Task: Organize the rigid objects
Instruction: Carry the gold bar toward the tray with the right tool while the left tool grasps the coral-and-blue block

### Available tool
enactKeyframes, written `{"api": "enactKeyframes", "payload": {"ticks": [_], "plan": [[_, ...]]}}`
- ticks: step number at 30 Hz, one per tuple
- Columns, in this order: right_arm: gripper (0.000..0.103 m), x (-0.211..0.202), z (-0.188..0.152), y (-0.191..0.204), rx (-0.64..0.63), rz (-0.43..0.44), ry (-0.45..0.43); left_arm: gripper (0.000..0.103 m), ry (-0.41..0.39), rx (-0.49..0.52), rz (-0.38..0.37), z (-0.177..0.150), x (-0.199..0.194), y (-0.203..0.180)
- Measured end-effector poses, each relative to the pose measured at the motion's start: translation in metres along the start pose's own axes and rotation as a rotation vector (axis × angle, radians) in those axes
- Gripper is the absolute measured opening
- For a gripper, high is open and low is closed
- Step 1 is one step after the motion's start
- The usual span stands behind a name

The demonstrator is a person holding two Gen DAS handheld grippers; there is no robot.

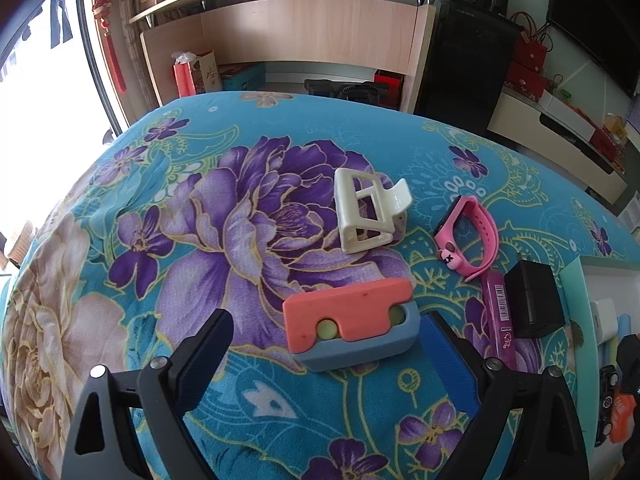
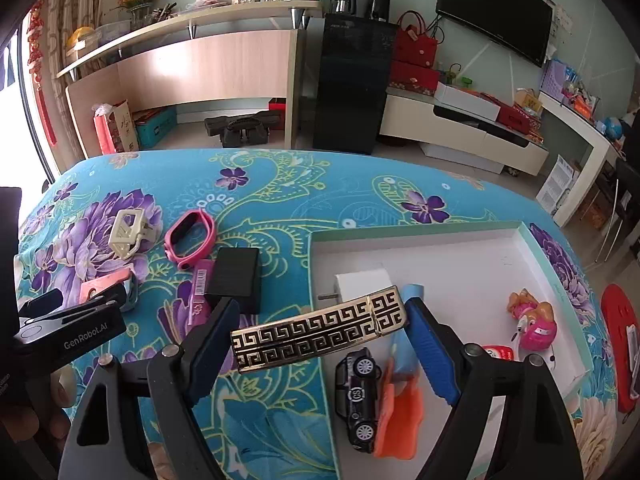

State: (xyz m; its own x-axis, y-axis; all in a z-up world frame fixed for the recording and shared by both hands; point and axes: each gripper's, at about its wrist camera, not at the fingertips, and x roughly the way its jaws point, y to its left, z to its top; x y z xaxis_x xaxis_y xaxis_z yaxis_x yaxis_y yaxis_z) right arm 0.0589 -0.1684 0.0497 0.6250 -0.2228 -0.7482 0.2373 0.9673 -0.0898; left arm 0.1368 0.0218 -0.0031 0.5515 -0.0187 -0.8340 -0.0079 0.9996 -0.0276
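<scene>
The right hand-held gripper (image 2: 320,332) is held low over the near left edge of the tray (image 2: 452,236), angled forward and down, and a gold-and-black patterned bar (image 2: 320,328) is clamped crosswise between its blue pads (image 2: 430,344), the bar's left end over the cloth and its right end over the tray. Under and beside it in the tray, a black toy car (image 2: 358,396) and an orange piece (image 2: 400,416) are seen lying side by side, a white block (image 2: 362,286) behind the bar, and a pink toy figure (image 2: 534,318) near the right wall. The left hand-held gripper (image 1: 326,332) is spread wide and lowered close to the floral-covered surface (image 1: 224,152), its fingers set to either side of a pink-and-blue block (image 1: 352,326); whether the right pad touches the block cannot be told. In the right wrist view it is seen at the left, tilted down toward that block, with fingers of the person's hand (image 2: 56,412) below it. Beyond the block a white hair clip (image 1: 370,210) is lying, and to its right a pink wristband (image 1: 468,232). A black adapter (image 1: 534,300) stands just beside a purple strip (image 1: 498,312), between the wristband and the tray.
</scene>
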Motion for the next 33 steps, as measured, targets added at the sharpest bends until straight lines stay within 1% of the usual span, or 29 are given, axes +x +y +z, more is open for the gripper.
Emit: {"api": "enactKeyframes", "payload": {"ticks": [4, 7, 12, 17, 20, 22, 24, 28, 33], "plan": [[0.085, 0.002, 0.000, -0.010, 0.036, 0.001, 0.010, 0.096, 0.007, 0.029, 0.000, 0.001, 0.008, -0.011], [0.085, 0.004, -0.001, -0.014, 0.043, -0.002, 0.012, 0.096, 0.009, 0.048, 0.025, 0.000, 0.013, -0.016], [0.085, 0.007, -0.002, -0.016, 0.051, 0.007, 0.024, 0.096, 0.005, 0.047, 0.063, 0.000, 0.020, -0.016], [0.085, 0.011, -0.003, -0.016, 0.053, 0.011, 0.036, 0.096, -0.001, 0.054, 0.063, 0.003, 0.026, -0.015], [0.085, 0.013, -0.003, -0.018, 0.062, 0.013, 0.043, 0.089, -0.003, 0.061, 0.050, 0.001, 0.023, -0.018], [0.085, 0.014, -0.004, -0.020, 0.068, 0.012, 0.047, 0.080, -0.003, 0.062, 0.042, 0.000, 0.020, -0.020], [0.085, 0.015, -0.004, -0.021, 0.075, 0.014, 0.052, 0.076, -0.008, 0.071, 0.042, 0.000, 0.017, -0.022], [0.085, 0.015, -0.004, -0.024, 0.085, 0.019, 0.055, 0.075, -0.017, 0.073, 0.034, -0.001, 0.009, -0.024], [0.085, 0.014, -0.004, -0.029, 0.105, 0.023, 0.051, 0.075, -0.066, 0.057, 0.007, 0.005, -0.014, -0.022]]}}
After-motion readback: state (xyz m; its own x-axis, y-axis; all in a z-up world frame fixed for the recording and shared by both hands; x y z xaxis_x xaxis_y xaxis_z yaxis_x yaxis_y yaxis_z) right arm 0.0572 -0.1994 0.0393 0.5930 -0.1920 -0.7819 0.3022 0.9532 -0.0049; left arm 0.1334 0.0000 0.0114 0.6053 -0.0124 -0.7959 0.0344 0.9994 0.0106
